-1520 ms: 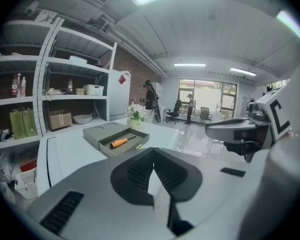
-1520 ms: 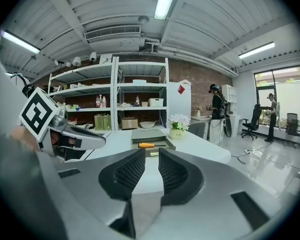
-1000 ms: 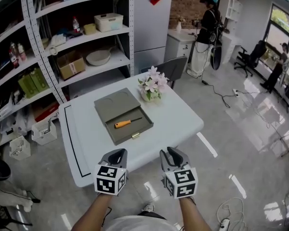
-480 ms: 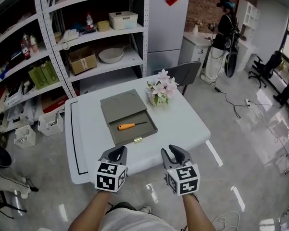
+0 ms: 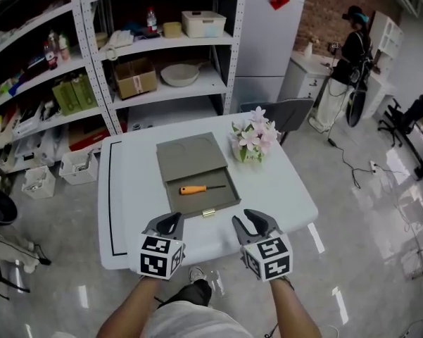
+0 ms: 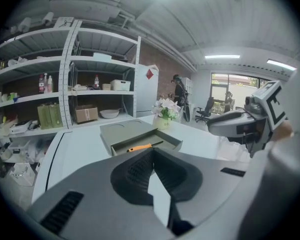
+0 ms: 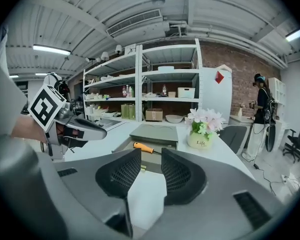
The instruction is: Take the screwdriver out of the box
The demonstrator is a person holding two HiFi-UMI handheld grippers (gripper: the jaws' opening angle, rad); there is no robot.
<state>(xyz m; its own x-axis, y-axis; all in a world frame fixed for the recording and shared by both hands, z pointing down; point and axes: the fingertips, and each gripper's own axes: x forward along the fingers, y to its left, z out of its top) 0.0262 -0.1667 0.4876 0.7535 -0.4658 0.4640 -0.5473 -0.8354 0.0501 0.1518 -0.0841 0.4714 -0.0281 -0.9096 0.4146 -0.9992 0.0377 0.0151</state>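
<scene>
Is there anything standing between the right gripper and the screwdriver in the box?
Nothing visible. The screwdriver lies uncovered in the open box; only bare table and the box's low front wall lie before the right gripper, whose jaws have just been opening, empty.

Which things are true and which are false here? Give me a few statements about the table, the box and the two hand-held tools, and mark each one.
1. The screwdriver lies inside the open box. True.
2. The right tool holds the screwdriver. False: its jaws have just been opening, nothing is between them, and the screwdriver is in the box.
3. Flowers stand on the table beside the box. True.
4. The screwdriver's handle is blue. False: it is orange.
5. The left tool touches the box. False: it is apart from the box, at the table's near edge.
</scene>
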